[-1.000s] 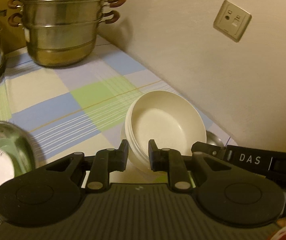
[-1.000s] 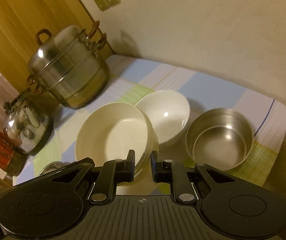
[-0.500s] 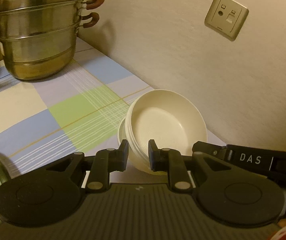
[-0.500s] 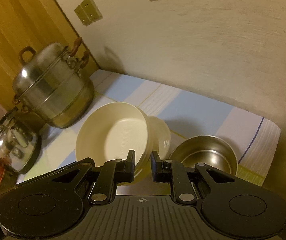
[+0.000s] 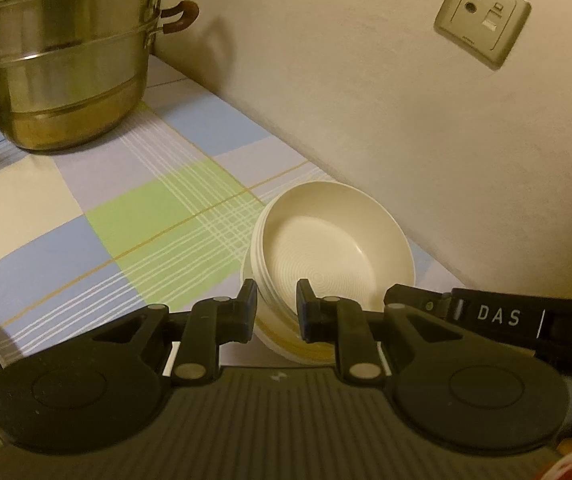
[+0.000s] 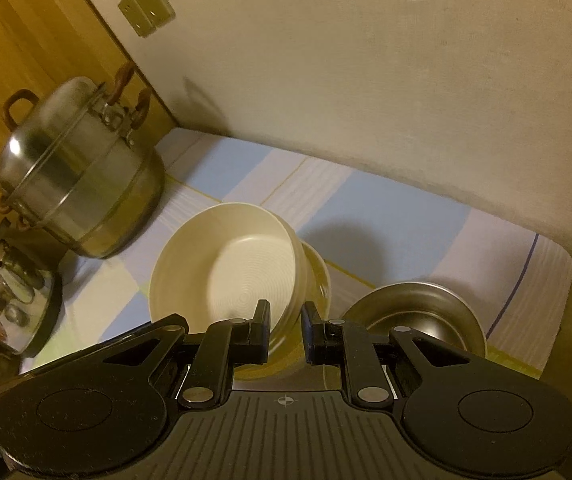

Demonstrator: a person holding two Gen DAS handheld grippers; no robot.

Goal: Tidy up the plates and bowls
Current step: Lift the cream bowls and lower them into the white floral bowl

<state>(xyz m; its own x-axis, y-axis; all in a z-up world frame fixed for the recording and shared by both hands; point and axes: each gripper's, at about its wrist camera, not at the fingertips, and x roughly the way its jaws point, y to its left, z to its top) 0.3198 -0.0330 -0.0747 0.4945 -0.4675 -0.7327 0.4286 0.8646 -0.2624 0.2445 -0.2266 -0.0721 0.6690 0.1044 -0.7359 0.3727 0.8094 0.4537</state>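
Both tongs pinch the same stack of cream bowls (image 5: pixel 326 256) by its near rim. The left tongs (image 5: pixel 275 308) clamp the rim on the left part of the near edge, pads on either side of the wall. The right tongs (image 6: pixel 286 330) do the same on the right part of that edge. Neither pair is spread; each is narrowed onto the rim.

The stack hangs tilted, open side facing back toward the tongs and up, base pointing away at the wall (image 6: pixel 366 80). It looks lifted off the checked worktop (image 5: pixel 145 220), not resting flat.

Key relation: a second white bowl (image 6: pixel 320 276) sits just behind and to the right of the held stack, mostly hidden by it, and looks empty as far as it shows. Probably the held stack goes down into or next to it, so the move runs far and slightly right, toward the wall. The right hand is nearer that bowl.

A steel bowl (image 6: pixel 418 320) sits right of the white one, near the right tongs, nothing visible in it. The top bowl of the stack is also empty.

Steel steamer pot (image 5: pixel 65 60) stands far left, lid on, contents hidden. A kettle (image 6: pixel 9 292) sits near left of it.

Risk: tilted stack could slip from the rim grip.
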